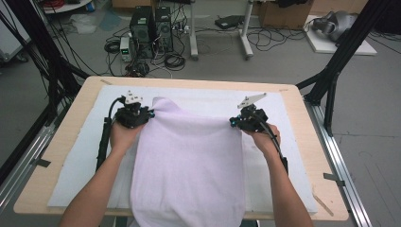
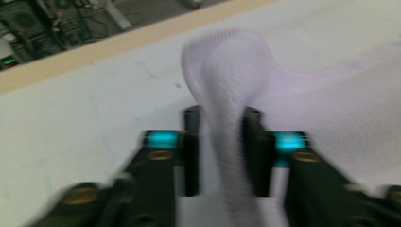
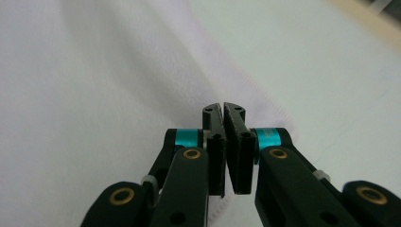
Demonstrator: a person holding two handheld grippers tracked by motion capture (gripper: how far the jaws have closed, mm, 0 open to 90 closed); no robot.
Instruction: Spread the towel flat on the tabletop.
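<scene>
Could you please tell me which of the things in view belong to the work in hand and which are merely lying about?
In the job:
- lilac towel
- left tool, towel fold between its jaws
- right tool, shut on the towel's edge
- white mat

Lying about:
- computer towers on the floor
- cables
- cardboard box

Even, soft overhead light; the high view is bright and fairly sharp, with faint shadows beside the towel (image 1: 189,161). The left gripper view is heavily motion-blurred. The right gripper view is sharp at the jaws, hazy beyond.
</scene>
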